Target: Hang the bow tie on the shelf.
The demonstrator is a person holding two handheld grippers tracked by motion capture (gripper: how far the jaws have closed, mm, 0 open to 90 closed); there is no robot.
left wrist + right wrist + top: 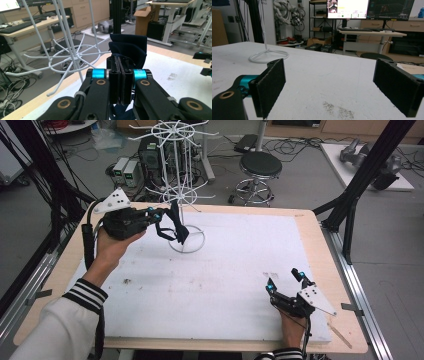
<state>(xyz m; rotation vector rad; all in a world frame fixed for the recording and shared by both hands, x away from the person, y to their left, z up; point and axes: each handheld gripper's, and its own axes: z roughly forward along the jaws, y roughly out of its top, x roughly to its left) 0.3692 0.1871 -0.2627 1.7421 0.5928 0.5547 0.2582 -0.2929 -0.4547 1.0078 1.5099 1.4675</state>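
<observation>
Left gripper (156, 215) is raised over the far-left part of the table (310, 227), jaws clamped on a dark navy cloth (172, 226). Cloth hangs off the jaw tips, just beside the pole of the white wire rack (178, 170); can't tell whether it touches the pole. In the left gripper view the jaws are pressed together with the cloth (128, 48) pinched between them, its folded end sticking up past the tips and more fabric hanging below. Rack arms (75, 53) sit off to the side in that view, near the cloth but apart from it.

The rack's ring base (192, 242) rests on the white foam sheet (225, 280) that covers most of the table. The cloth hangs above the sheet, clear of it, roughly over the near-left edge of the ring base.

Right gripper (285, 281) is low at the near-right of the sheet, well apart from the rack and cloth, jaws spread wide and holding nothing. Right gripper view confirms: both pads (270, 87) far apart, bare sheet between them, with a dark smudge (335, 110) on the sheet ahead and the ring base (268, 55) farther off.

A black stool (260, 167) stands on the floor beyond the table.
</observation>
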